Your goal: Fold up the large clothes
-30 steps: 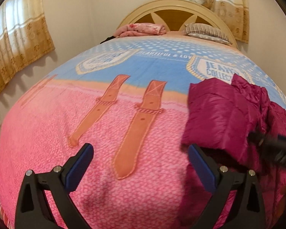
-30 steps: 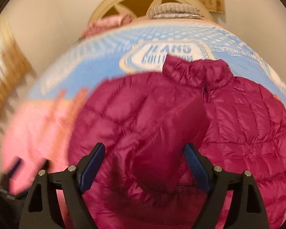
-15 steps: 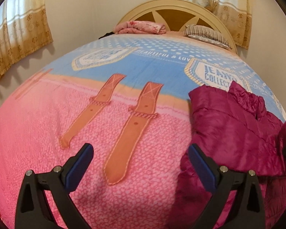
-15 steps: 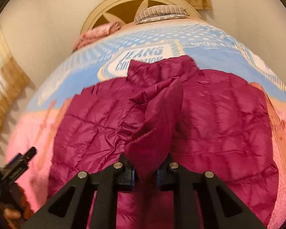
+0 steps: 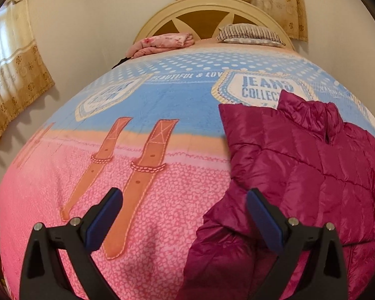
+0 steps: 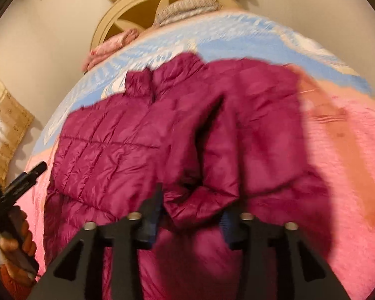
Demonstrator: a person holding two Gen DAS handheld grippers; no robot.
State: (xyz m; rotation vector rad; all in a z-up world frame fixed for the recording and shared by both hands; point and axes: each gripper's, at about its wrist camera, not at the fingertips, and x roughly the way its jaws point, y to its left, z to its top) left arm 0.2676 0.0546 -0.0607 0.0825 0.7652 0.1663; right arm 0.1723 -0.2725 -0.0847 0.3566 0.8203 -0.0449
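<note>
left gripper (image 5: 185,221): open, empty, jacket (image 5: 300,165) at its right finger | right gripper (image 6: 191,213): jaws just opening, sleeve (image 6: 212,175) loose between | bed (image 5: 137,105)

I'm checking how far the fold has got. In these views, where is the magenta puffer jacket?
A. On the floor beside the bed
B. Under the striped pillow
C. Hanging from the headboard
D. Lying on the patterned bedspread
D: the magenta puffer jacket is spread out on the patterned bedspread, collar toward the headboard, well short of the striped pillow.
</note>
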